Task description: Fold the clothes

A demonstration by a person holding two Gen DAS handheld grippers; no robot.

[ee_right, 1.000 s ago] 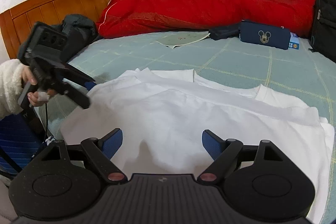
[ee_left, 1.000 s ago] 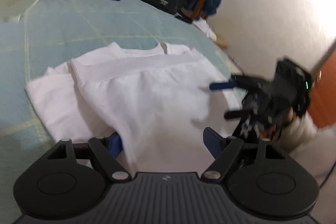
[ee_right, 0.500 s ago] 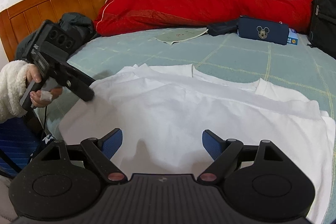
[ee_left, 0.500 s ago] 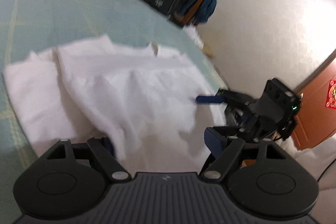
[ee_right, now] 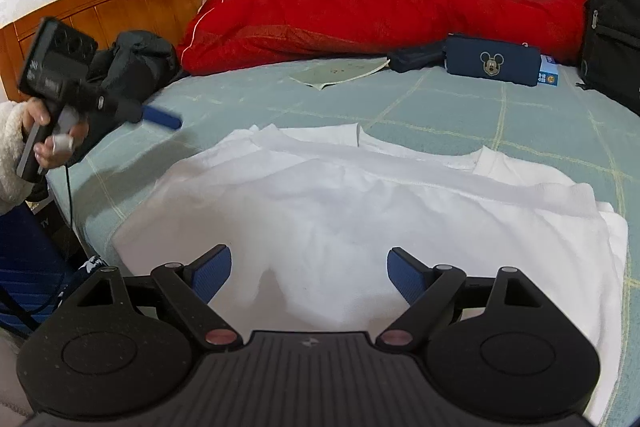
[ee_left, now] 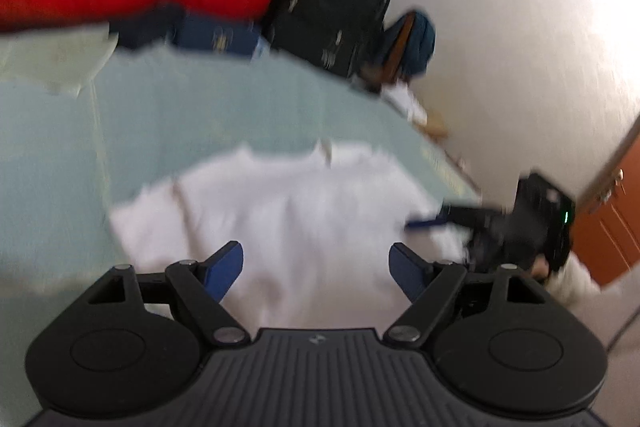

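Here, both grippers' jaws spread wide and empty over the white shirt [ee_right: 360,211] on the bed [ee_right: 460,107].

The shirt [ee_right: 360,211] was plain white on a pale green bed sheet [ee_right: 460,107] crossed by yellowish lines. The quilt [ee_right: 380,15] was red, the pouch [ee_right: 492,65] navy with a cartoon mouse face.

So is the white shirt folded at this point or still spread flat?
Partly folded. The white shirt lies on the bed with one layer doubled over another, its hem edge crossing below the collar. Neither gripper holds it.
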